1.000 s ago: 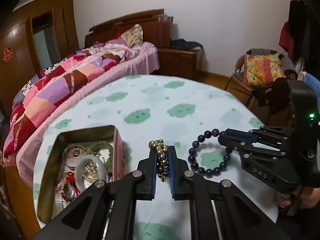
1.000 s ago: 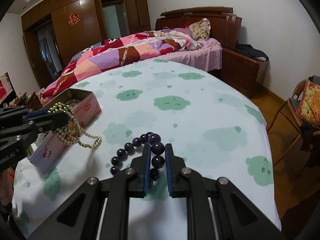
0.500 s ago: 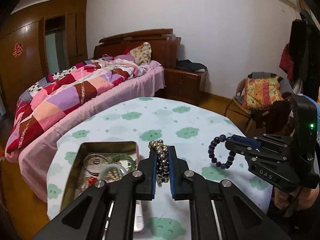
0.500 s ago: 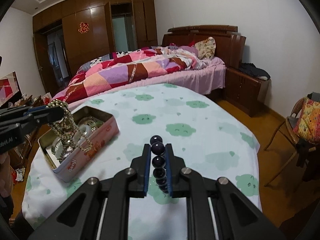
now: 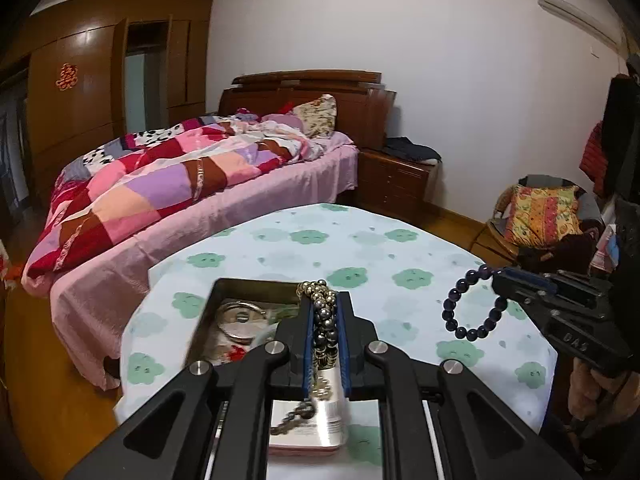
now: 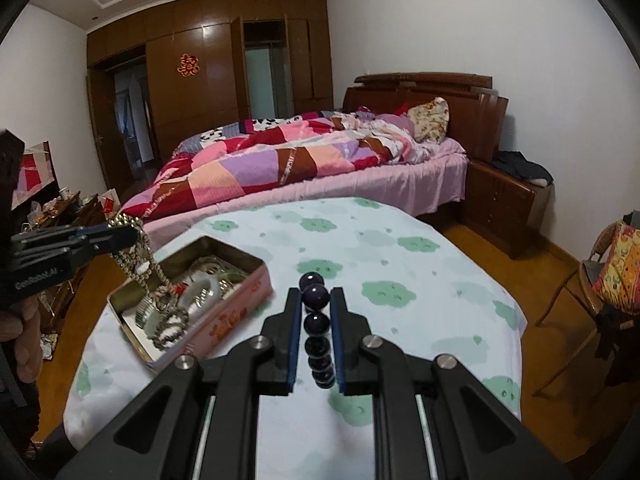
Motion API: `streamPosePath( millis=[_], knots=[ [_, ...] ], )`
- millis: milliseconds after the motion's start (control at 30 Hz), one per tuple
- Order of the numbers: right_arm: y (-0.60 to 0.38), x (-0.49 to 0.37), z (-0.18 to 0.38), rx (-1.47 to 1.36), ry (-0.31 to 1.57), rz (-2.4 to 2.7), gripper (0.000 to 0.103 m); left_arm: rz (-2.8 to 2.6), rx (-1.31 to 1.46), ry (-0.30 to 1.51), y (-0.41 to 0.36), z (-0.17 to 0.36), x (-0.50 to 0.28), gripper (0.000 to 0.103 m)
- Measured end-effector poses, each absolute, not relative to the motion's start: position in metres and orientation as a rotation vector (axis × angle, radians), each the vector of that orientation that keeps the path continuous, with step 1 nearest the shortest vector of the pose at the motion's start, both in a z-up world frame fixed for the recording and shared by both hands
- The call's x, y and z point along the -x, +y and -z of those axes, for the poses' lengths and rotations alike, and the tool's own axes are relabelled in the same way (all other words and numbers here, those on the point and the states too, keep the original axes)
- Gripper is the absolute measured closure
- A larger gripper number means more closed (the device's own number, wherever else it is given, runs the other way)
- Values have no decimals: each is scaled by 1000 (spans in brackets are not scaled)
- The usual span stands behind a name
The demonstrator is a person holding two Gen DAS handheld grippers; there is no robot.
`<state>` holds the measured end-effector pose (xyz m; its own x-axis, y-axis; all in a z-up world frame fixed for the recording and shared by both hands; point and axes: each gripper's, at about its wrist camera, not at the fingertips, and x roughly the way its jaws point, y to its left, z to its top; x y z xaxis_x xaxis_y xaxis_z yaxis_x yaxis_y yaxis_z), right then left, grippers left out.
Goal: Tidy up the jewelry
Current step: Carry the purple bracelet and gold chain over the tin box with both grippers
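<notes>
Left gripper (image 5: 325, 312): fingers clamped on a gold-coloured beaded metal necklace (image 6: 154, 280), now raised higher than a second ago and carried over the open rectangular pink tin box (image 6: 224, 316); the strand's lower end trails down among the jewellery in the tin, directly beneath the fingertips. Right gripper (image 6: 315, 308): closed on a dark purple round-bead bracelet (image 5: 472, 304), formerly lying on the cloud-patterned tablecloth (image 6: 400, 280), now lifted clear and hanging as a loop below the fingertips, right of the tin.
</notes>
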<state>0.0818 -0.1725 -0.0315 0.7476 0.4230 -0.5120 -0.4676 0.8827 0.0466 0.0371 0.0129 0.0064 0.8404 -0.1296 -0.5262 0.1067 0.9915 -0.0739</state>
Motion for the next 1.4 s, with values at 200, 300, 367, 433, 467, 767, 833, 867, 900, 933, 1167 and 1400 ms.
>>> streamPosePath(
  millis=[200,300,367,433,467,767,833,867,900,933,1167,1400],
  knots=[
    [-149,-81,19,102,523,-547,87,94,31,568,29,-2,-34,94],
    [-133,-78,14,128,510,-574,87,78,30,581,38,4,-34,94],
    [-125,-75,12,142,504,-589,87,68,34,587,43,6,-35,94],
    [-115,-75,9,156,495,-607,87,61,35,592,47,8,-35,94],
    [-109,-75,7,164,491,-617,87,58,35,593,49,9,-37,94],
    [-70,-78,0,213,475,-671,87,40,43,609,65,19,-44,94],
    [-62,-78,1,224,475,-682,87,40,49,615,68,21,-46,93],
    [-58,-79,1,229,477,-689,87,38,52,617,70,22,-47,93],
    [-56,-79,1,231,478,-693,87,37,56,621,71,24,-49,93],
    [-52,-80,2,238,480,-699,87,35,59,624,73,26,-50,93],
    [-34,-81,10,260,502,-727,87,30,74,635,77,31,-53,93],
    [-22,-85,22,279,530,-739,87,26,90,640,82,37,-57,93]
  ],
)
